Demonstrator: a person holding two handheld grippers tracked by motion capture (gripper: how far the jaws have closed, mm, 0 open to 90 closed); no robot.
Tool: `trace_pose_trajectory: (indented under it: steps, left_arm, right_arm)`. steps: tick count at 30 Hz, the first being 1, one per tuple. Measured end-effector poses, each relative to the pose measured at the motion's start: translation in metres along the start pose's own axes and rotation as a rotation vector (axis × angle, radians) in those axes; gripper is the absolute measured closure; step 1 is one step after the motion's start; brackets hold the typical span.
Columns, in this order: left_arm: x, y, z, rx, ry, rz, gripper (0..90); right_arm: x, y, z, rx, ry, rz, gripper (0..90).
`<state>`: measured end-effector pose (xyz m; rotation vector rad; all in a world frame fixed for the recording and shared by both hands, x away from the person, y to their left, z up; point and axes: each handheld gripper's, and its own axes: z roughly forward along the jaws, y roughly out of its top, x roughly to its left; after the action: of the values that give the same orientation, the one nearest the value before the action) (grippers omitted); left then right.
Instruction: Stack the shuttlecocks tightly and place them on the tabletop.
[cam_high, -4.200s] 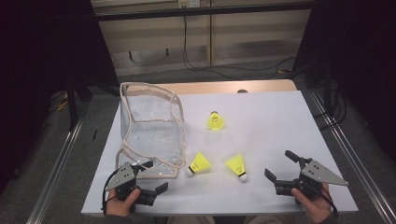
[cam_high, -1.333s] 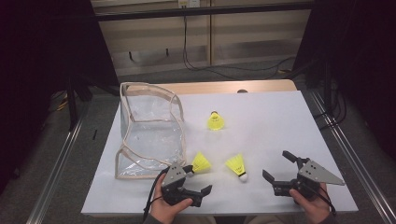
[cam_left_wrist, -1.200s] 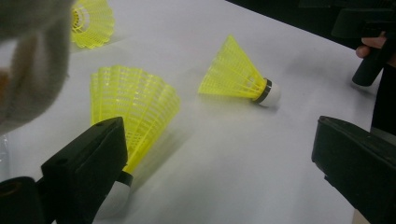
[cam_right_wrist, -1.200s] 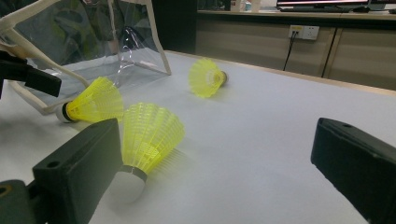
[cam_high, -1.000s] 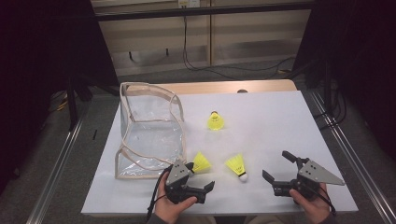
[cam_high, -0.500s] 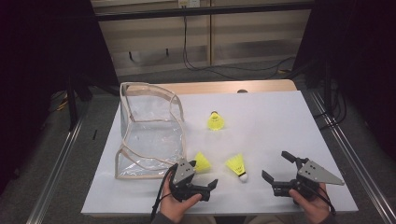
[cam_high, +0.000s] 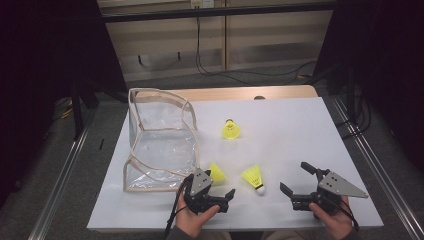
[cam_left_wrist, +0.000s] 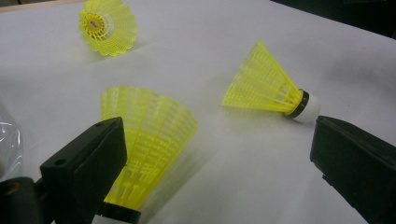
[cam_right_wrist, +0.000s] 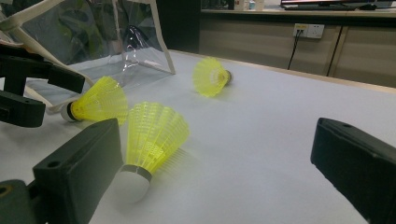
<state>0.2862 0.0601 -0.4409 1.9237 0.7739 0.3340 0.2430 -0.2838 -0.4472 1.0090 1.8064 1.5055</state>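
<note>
Nearest shuttlecock (cam_left_wrist: 148, 140) lies on its side, cork toward me, skirt pointing away. My left tongs (cam_high: 216, 192) gape wide around it, grasping nothing; right tongs (cam_high: 299, 184) equally released.

Even overhead light, dark surroundings, soft shadows

In the left gripper view the nearest shuttlecock (cam_left_wrist: 147, 140) has its white cork cut off by the bottom edge, partly behind the left claw's (cam_left_wrist: 219, 172) jaw. The clear pouch (cam_left_wrist: 9, 140) is cropped at the left edge.
</note>
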Motion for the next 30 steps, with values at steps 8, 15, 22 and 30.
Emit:
trace_pose_trajectory:
  steps: [8,15,22,30]
  left_arm:
    - [-0.004,0.006,0.004,0.0,0.026,-0.008,3.9]
    - [-0.006,0.008,0.011,0.004,0.071,-0.002,5.0]
    - [-0.003,0.006,0.008,-0.003,0.066,0.002,9.2]
    - [-0.007,0.007,0.008,0.008,0.052,0.003,7.1]
  right_arm:
    - [0.001,0.0,0.0,-0.001,0.003,0.0,1.5]
    - [0.001,0.0,0.001,-0.001,0.006,0.002,1.5]
    - [0.001,0.0,0.001,-0.003,0.007,0.002,1.5]
    - [0.001,0.0,0.001,-0.004,0.008,0.0,1.6]
